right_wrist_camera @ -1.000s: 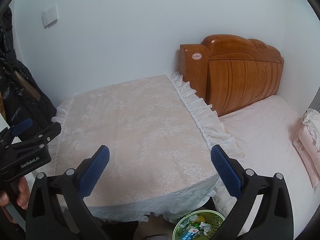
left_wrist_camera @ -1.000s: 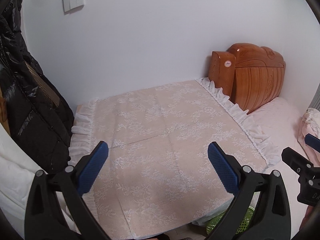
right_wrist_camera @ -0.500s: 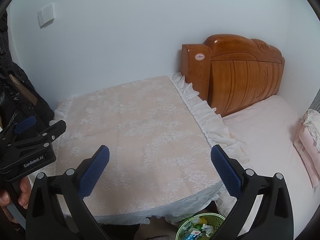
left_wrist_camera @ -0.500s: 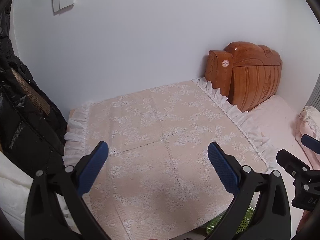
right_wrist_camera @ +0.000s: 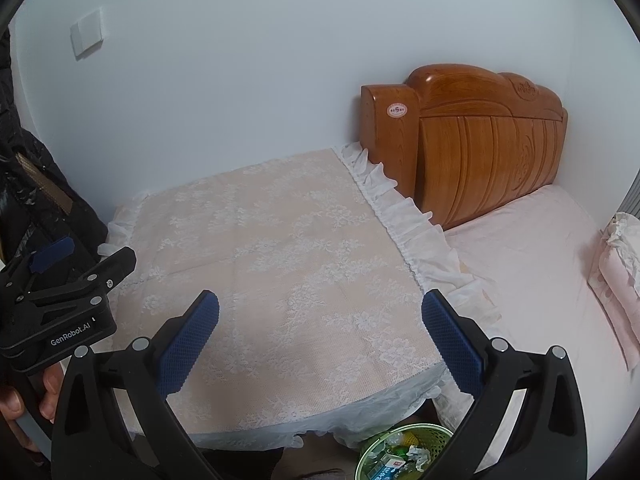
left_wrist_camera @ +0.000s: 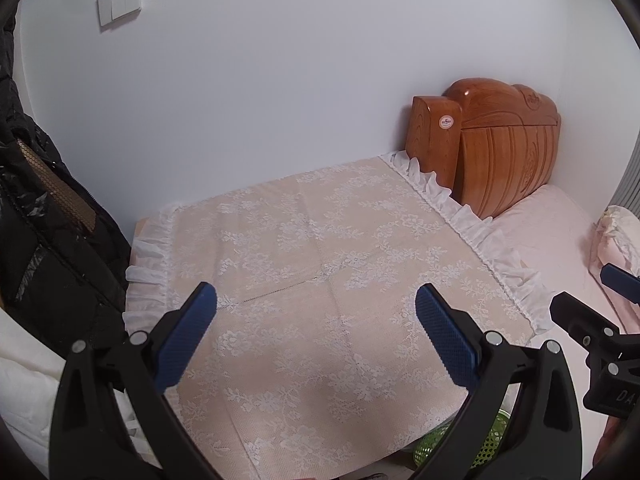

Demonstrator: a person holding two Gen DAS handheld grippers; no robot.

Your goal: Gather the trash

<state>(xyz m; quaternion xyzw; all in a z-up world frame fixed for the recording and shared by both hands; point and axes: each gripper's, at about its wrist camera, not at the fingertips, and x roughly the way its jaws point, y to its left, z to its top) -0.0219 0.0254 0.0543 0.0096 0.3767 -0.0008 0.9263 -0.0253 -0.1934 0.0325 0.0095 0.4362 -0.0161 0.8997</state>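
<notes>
A green mesh trash basket (right_wrist_camera: 404,452) stands on the floor below the table's front right corner, holding wrappers and crumpled paper; its rim shows in the left wrist view (left_wrist_camera: 432,440). My left gripper (left_wrist_camera: 316,336) is open and empty above the lace-covered table (left_wrist_camera: 320,264). My right gripper (right_wrist_camera: 320,340) is open and empty above the same table (right_wrist_camera: 280,248). No loose trash shows on the tabletop. The left gripper also shows in the right wrist view (right_wrist_camera: 68,300), and the right gripper in the left wrist view (left_wrist_camera: 600,332).
A wooden headboard (right_wrist_camera: 472,136) and a bed with a pink sheet (right_wrist_camera: 540,272) lie right of the table. A pink pillow (right_wrist_camera: 616,272) is at far right. A black jacket (left_wrist_camera: 44,248) hangs at left. A white wall stands behind.
Both grippers have drawn back and lifted a little from the table; the view tilts up and more wall shows. Both stay open and empty.
</notes>
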